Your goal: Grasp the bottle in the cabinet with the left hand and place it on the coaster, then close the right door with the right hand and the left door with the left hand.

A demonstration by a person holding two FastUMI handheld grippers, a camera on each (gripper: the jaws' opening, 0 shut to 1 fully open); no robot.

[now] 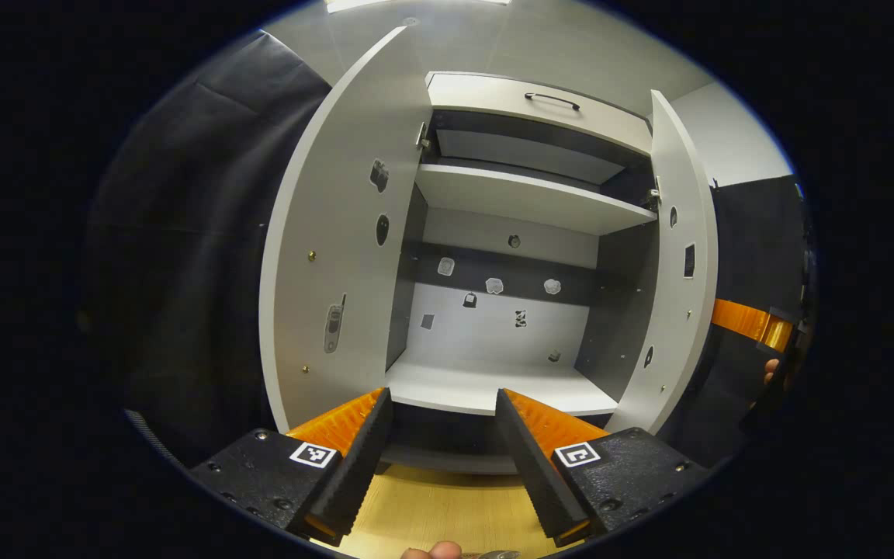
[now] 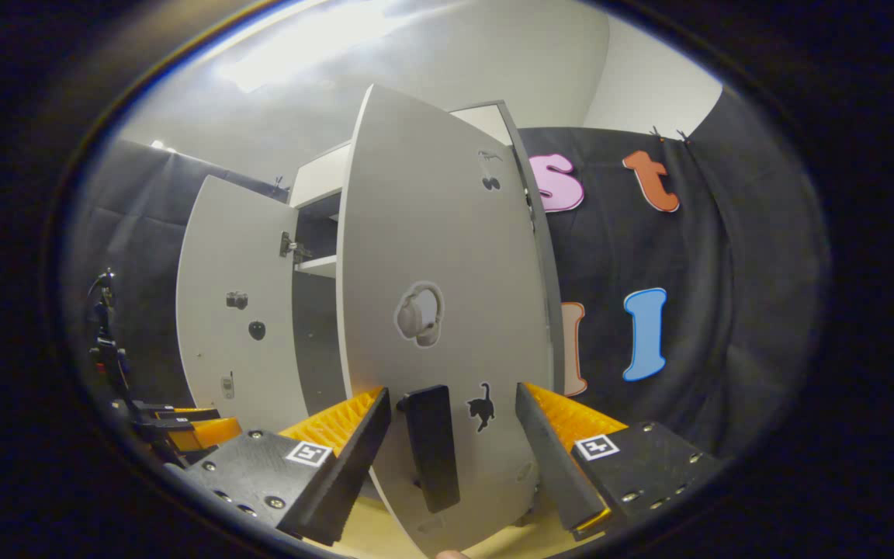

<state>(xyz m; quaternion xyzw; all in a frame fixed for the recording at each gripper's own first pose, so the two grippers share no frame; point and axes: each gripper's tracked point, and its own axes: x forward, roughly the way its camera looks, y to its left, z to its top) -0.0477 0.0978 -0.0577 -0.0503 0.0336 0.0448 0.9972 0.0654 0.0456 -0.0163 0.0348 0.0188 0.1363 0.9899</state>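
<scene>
While the right gripper is held open around the black bar handle, nothing is gripped. The stiff grey right door can probably be pushed lightly there. The left gripper is open, empty.

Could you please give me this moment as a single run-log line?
cabinet: no bottle seen inside | left door: open | right door: open | right gripper: open, straddling handle | left gripper: open

Each gripper is showing two wedge-shaped fingers with ribbed, saw-toothed inner faces. In the left gripper view, the left gripper is carrying flat dark mounting blocks dotted with small round screws, each block bearing a square black-and-white marker tag. In the right gripper view, the right gripper is wearing the same blocks, screws and tags. A fingertip is peeking in at the bottom edge.
</scene>
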